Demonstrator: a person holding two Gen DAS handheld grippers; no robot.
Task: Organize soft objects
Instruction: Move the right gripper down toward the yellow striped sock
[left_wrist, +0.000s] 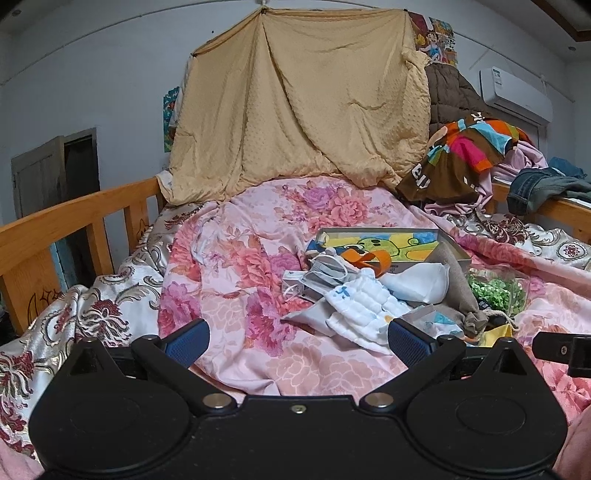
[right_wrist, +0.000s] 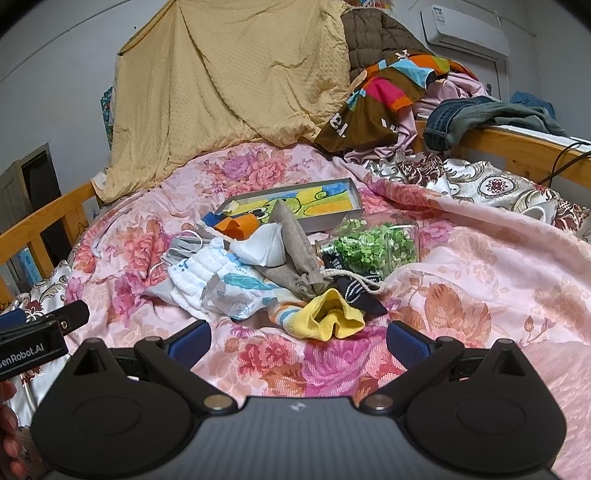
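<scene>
The walls (left_wrist: 110, 74) are pale grey-blue. A wooden bed rail (left_wrist: 74, 218) runs along the bed at 9 o'clock, and another rail (right_wrist: 517, 140) sits at 3 o'clock with jeans (right_wrist: 480, 114) thrown over it. A big tan blanket (left_wrist: 303, 103) hangs up at 12 o'clock like a curtain. A white air conditioner (left_wrist: 517, 94) is high on the wall at 2 o'clock. A dark doorway (left_wrist: 79, 166) with an open door shows at 9 o'clock. A pink flowery quilt (left_wrist: 240, 266) covers the bed. The light is soft.
</scene>
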